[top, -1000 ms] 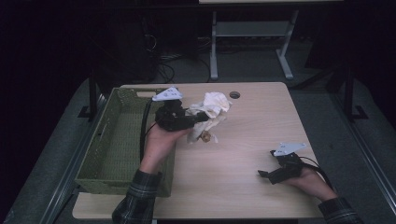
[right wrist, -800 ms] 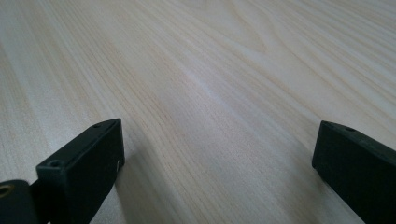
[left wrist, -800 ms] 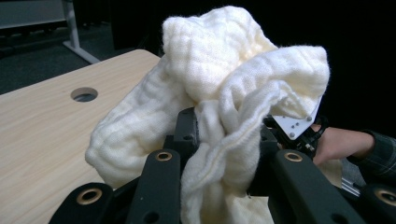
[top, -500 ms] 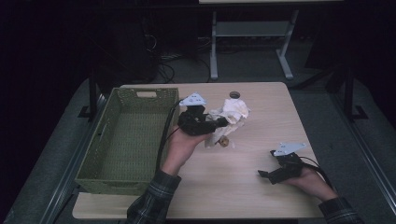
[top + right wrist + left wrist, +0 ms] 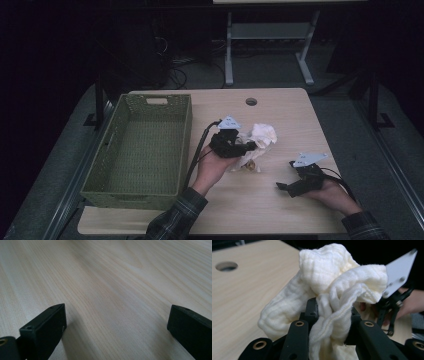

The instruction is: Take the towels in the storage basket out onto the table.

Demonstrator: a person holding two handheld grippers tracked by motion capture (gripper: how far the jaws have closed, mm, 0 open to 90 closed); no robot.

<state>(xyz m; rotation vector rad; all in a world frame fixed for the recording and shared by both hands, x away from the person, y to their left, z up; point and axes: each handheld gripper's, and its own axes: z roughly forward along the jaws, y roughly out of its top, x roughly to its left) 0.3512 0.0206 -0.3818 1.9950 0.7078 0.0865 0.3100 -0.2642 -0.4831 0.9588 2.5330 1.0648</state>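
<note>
While bunched, the cloth (image 5: 329, 287) sits clamped in the left gripper (image 5: 332, 322).

Left gripper (image 5: 245, 148) being held palm-up above the desk (image 5: 280, 210), jaws pinching a white cloth (image 5: 332, 290), left forearm reaching in from the bottom edge, right gripper (image 5: 287, 187) lying low on the desk, jaws standing wide apart, right hand (image 5: 332, 192) cupping it

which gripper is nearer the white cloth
Left. The left gripper is clamped on the white cloth; the right gripper rests apart on the bare table, jaws open.
</note>
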